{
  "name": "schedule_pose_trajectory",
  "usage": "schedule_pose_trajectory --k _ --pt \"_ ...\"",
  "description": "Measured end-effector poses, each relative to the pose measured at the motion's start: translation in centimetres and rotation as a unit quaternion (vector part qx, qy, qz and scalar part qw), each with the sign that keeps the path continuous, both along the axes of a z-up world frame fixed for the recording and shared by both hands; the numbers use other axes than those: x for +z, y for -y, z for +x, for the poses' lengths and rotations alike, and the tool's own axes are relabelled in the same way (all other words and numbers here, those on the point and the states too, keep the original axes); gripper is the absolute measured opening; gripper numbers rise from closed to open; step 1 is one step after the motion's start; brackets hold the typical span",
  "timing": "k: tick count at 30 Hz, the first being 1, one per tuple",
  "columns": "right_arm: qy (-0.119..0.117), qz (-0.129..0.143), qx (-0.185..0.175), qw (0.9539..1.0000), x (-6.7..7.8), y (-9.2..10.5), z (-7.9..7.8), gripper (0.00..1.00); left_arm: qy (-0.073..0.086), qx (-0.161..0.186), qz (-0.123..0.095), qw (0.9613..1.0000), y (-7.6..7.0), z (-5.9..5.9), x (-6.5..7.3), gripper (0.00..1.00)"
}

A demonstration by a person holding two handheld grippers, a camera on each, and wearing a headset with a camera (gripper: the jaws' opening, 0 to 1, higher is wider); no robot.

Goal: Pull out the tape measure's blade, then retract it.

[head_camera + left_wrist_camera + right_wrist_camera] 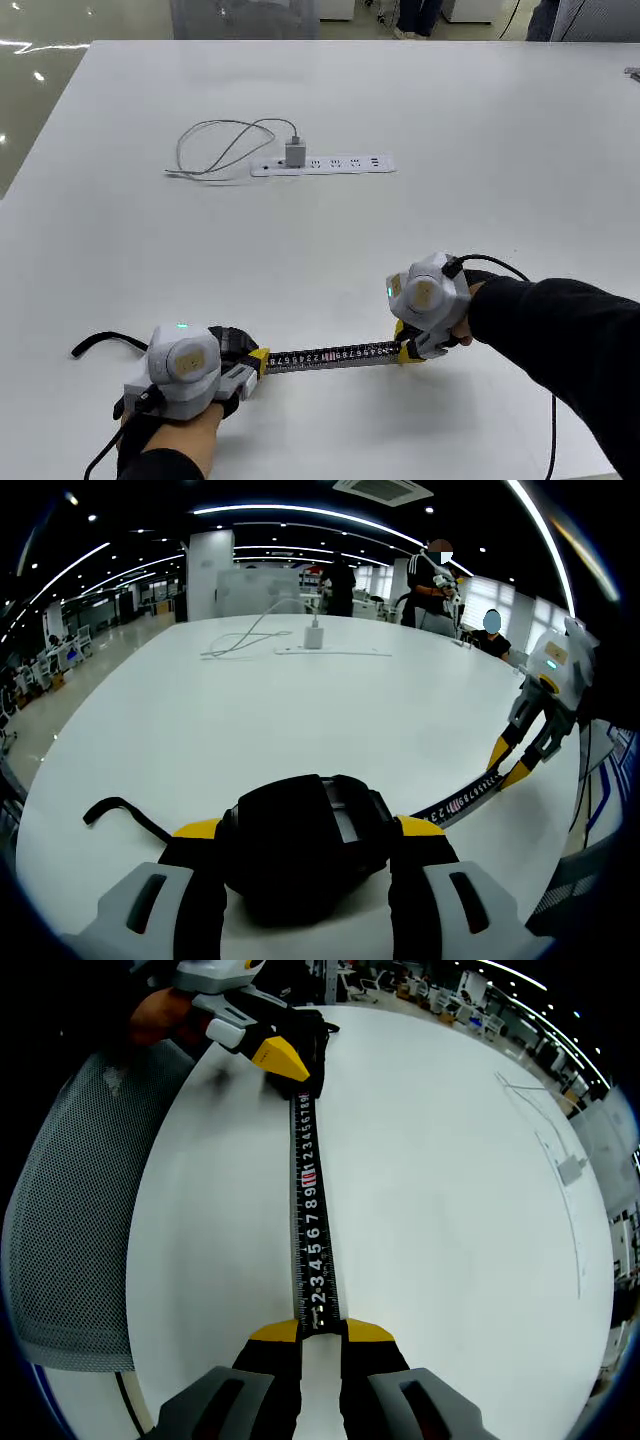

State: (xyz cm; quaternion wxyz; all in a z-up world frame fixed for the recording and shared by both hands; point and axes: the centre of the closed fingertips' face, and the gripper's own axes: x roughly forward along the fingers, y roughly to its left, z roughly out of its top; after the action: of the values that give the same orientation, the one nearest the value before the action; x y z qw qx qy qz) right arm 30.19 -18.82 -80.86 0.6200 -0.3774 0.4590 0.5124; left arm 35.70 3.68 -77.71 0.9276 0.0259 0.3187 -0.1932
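Note:
A black tape measure case (236, 347) (305, 840) lies on the white table, and my left gripper (250, 366) (305, 825) is shut on it. Its wrist strap (100, 342) (118, 809) trails to the left. The black blade with white numbers (333, 356) (310, 1222) (460, 802) stretches right from the case, a little above the tabletop. My right gripper (408, 351) (322, 1331) (518, 761) is shut on the blade's end, its yellow tips pinching the hook. About sixteen centimetres of blade show between the two grippers.
A white power strip (325, 164) (330, 651) with a plugged charger (295, 152) and a looped white cable (222, 148) lies farther back. A grey mesh chair back (70, 1240) stands beside the table's near edge. People stand beyond the table's far end.

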Motion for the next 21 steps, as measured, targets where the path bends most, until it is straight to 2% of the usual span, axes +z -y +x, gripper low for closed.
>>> schedule_pose_trajectory --k 21 --pt "-0.003 0.004 -0.001 1.0000 0.0 -1.1 0.2 0.10 0.002 -0.001 0.002 1.0000 0.0 0.0 0.0 0.62"
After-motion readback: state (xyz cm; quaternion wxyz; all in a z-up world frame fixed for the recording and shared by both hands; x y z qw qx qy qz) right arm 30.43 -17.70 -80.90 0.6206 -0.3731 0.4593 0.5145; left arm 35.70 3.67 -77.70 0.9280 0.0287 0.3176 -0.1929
